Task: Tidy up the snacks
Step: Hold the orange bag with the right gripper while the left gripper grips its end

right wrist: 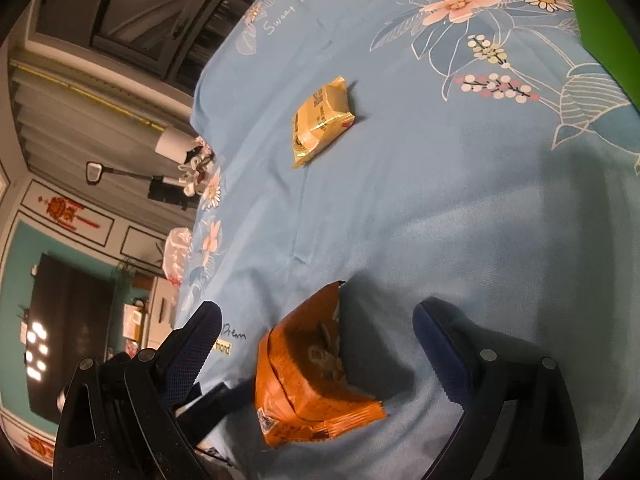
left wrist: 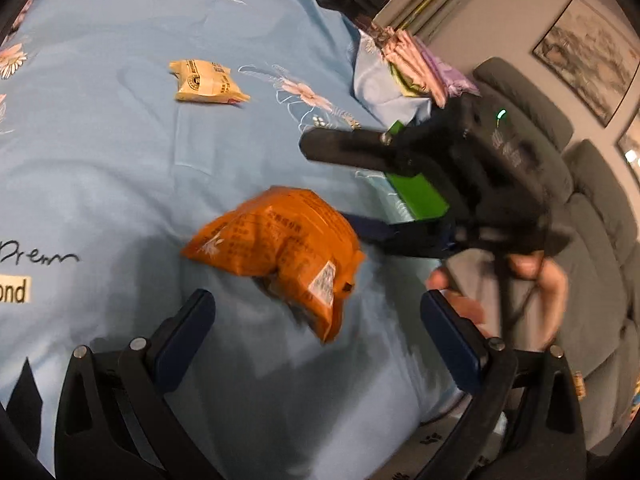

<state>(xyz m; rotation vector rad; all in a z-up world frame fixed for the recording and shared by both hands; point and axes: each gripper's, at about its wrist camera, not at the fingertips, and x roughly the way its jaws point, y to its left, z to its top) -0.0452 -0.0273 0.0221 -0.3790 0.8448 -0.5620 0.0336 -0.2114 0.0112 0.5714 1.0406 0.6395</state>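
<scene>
An orange snack bag (left wrist: 280,248) lies crumpled on the light blue flowered cloth (left wrist: 100,160). My left gripper (left wrist: 316,304) is open just in front of it, one finger on each side of the bag's near end, not touching. My right gripper (left wrist: 326,182) comes in from the right, open, with its lower finger at the bag's far edge. In the right wrist view the orange bag (right wrist: 308,372) sits between the spread fingers of the right gripper (right wrist: 318,314), with gaps on both sides. A small yellow snack pack (left wrist: 206,82) (right wrist: 320,120) lies alone further out on the cloth.
A green box (left wrist: 420,192) sits on the cloth behind the right gripper, and the green box (right wrist: 600,20) also fills a top corner. Folded fabrics (left wrist: 400,64) lie at the cloth's far right edge. A grey sofa (left wrist: 580,200) stands beyond. A hand (left wrist: 520,288) holds the right gripper.
</scene>
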